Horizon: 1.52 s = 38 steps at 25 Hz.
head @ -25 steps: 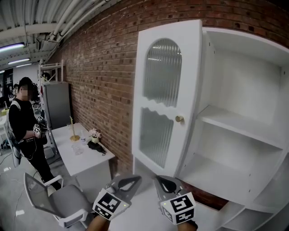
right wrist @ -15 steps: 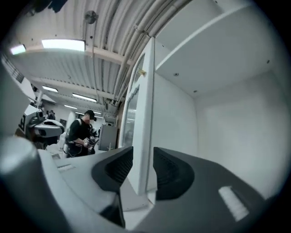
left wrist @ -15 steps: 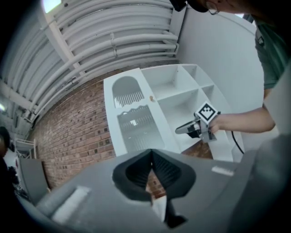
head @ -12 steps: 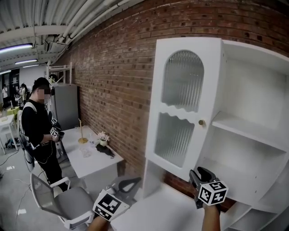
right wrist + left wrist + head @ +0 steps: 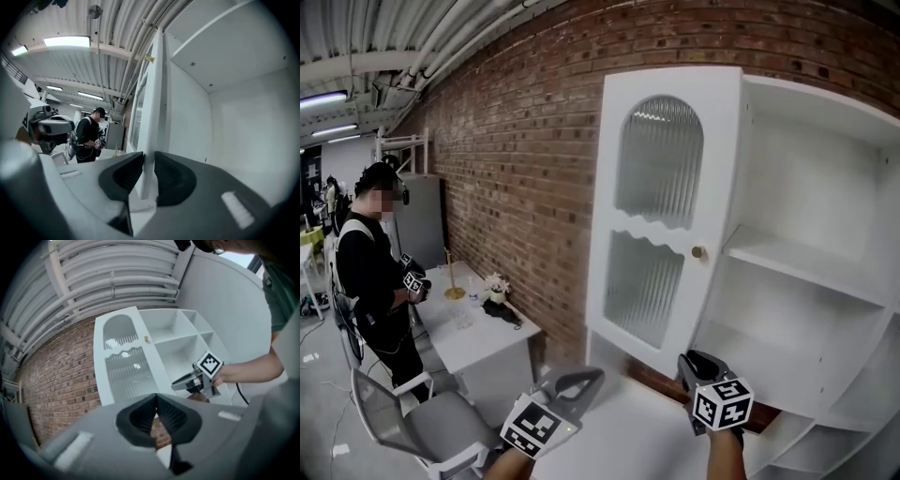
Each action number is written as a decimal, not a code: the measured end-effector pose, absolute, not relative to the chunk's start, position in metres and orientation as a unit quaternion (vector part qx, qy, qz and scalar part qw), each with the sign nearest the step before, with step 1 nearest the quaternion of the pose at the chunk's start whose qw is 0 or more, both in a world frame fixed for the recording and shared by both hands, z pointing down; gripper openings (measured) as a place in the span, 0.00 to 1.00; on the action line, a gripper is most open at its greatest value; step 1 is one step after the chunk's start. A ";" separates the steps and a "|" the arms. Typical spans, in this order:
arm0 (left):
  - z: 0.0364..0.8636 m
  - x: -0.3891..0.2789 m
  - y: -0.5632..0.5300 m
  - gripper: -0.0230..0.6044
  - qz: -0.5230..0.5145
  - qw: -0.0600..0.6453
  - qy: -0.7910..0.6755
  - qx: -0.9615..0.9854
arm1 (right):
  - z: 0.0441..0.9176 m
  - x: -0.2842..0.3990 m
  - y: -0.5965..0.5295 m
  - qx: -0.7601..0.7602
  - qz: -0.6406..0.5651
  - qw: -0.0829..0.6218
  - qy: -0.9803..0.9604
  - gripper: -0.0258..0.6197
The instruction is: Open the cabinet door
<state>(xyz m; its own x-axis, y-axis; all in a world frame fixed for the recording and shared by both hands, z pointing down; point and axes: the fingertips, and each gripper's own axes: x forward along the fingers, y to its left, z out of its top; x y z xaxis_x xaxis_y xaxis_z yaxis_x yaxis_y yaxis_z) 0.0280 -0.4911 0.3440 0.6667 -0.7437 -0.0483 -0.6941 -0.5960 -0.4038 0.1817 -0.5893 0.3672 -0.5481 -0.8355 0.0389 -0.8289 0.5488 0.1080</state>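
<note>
We read black-and-white square codes on the cubes of the left gripper (image 5: 156,397) and right gripper (image 5: 149,157). Room: person in black (image 5: 370,272) by a white table (image 5: 483,339), red brick wall (image 5: 525,159), white arched cabinet door with ribbed glass panels (image 5: 666,223) swung open beside white shelves (image 5: 797,264). Left gripper level, clenched, empty. Right gripper level, jaws closing on the door's lower edge, pads against both faces.
</note>
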 end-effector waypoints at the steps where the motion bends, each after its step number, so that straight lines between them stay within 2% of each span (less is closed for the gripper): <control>1: 0.345 0.030 -0.492 0.04 -0.063 0.198 0.401 -0.892 | 0.368 0.179 -0.585 0.473 -0.044 0.047 -0.879 0.14; 8: 0.345 0.040 -0.489 0.04 -0.064 0.199 0.387 -0.898 | 0.366 0.145 -0.542 0.460 -0.075 0.063 -0.882 0.14; 13: 0.346 0.032 -0.480 0.04 -0.061 0.195 0.388 -0.899 | 0.365 0.096 -0.496 0.391 -0.105 0.084 -0.911 0.13; 16: 0.348 0.021 -0.474 0.04 -0.058 0.189 0.394 -0.897 | 0.365 0.067 -0.476 0.339 -0.119 0.089 -0.929 0.09; 21: 0.350 0.000 -0.464 0.04 -0.052 0.183 0.407 -0.893 | 0.364 0.046 -0.469 0.338 -0.116 0.070 -0.931 0.09; 27: 0.347 -0.057 -0.460 0.04 -0.012 0.155 0.480 -0.864 | 0.360 -0.037 -0.444 0.270 -0.130 0.058 -0.952 0.06; 28: 0.345 -0.068 -0.457 0.04 -0.009 0.151 0.488 -0.860 | 0.356 -0.039 -0.441 0.270 -0.127 0.051 -0.953 0.03; 38: 0.339 -0.118 -0.429 0.04 -0.015 0.162 0.506 -0.847 | 0.352 -0.040 -0.449 0.325 -0.115 0.066 -0.936 0.03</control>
<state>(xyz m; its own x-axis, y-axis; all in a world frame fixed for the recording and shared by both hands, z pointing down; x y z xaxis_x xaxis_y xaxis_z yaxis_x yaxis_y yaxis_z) -0.1181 -0.4291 0.3390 0.4885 -0.8616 -0.1382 -0.8519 -0.4367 -0.2890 -0.0397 -0.4491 0.3523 -0.7803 -0.6235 0.0484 -0.5931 0.7623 0.2590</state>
